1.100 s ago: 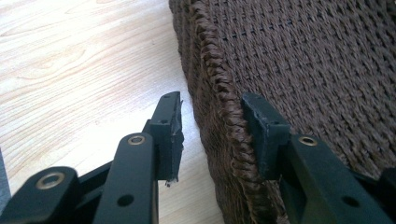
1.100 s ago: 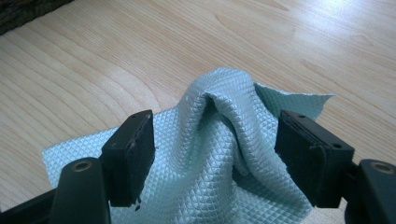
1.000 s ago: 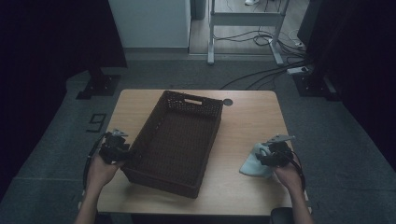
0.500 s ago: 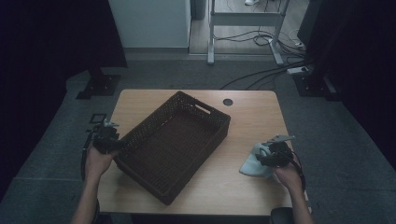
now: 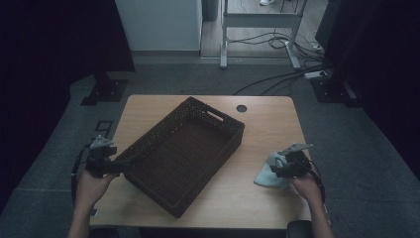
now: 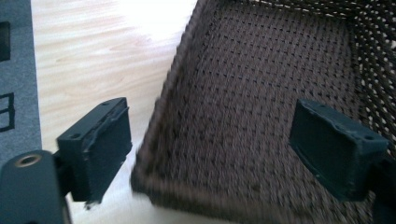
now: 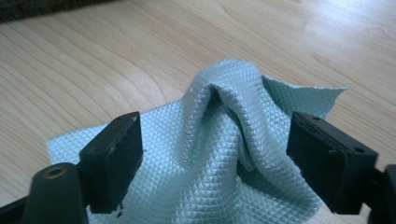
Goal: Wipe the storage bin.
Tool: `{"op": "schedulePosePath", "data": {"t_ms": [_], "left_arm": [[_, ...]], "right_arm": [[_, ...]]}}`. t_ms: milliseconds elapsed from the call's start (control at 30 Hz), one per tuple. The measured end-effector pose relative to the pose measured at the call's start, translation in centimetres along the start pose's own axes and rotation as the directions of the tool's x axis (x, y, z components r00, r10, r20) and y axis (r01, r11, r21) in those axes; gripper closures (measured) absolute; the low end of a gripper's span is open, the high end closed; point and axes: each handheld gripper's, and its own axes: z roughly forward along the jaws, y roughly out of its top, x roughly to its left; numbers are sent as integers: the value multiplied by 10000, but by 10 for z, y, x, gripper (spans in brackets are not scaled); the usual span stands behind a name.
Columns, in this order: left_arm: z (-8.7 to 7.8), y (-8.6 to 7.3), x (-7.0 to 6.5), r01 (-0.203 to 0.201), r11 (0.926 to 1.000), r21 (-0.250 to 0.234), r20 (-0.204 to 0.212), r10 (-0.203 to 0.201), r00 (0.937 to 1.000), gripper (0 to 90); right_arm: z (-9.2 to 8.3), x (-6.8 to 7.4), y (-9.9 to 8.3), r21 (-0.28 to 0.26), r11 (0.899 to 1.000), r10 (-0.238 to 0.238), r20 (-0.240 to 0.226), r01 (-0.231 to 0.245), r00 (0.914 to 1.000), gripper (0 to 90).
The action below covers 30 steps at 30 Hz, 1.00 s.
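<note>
One woven basket (image 5: pixel 184 156) and one pale green cloth (image 5: pixel 268 173) lay on the desk (image 5: pixel 267 119); the basket sat at the desk's middle, its long axis running diagonally from near left to far right. The left claw (image 5: pixel 118 166) had just been opening, its jaws apart astride the basket's near corner without pressing it; the right claw (image 7: pixel 215 158) had just been widening too, its jaws apart around a raised fold of the cloth near the desk's right edge.

basket (image 6: pixel 261 121) near corner smeared by blur in my left gripper view, far wall cut by top and right edges | cloth (image 7: pixel 210 154) runs off the bottom edge in my right gripper view | in the high view, right gripper (image 5: pixel 283 167) hides part of the cloth; its weave too small to read
</note>
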Motion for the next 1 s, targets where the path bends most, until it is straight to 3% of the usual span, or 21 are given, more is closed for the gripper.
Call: {"op": "schedulePosePath", "data": {"t_ms": [233, 433, 533, 667, 767, 900, 1000], "left_arm": [[-4, -35, -1, -132, 9995, 278, -77, 135, 9999, 18], [1, -60, 3, 40, 9999, 139, 43, -41, 10000, 0], [10, -67, 3, -324, 9983, 485, -127, 331, 9994, 0], [23, -69, -1, -897, 9924, 842, -348, 929, 9951, 0], [31, -65, -3, -984, 9913, 879, -424, 1024, 9938, 0], [35, -59, -4, -1194, 9886, 920, -486, 1242, 9911, 0], [39, -56, -1, -1080, 9905, 848, -493, 1124, 9924, 0]], "right_arm": [[7, -1, -3, 241, 9991, -360, 66, 358, 9993, 172], [17, -1, -6, 909, 9947, -487, 67, 478, 9988, 304], [20, -2, -6, 1247, 9917, -328, 142, 308, 9994, 370], [19, -3, -5, 1362, 9906, -101, 177, 76, 9998, 523], [16, -3, -2, 1649, 9863, -116, 295, 66, 9995, 666], [15, 0, 0, 1671, 9859, -163, 277, 114, 9995, 724], [9, 0, 3, 1247, 9922, -84, 233, 54, 9997, 737]]}}
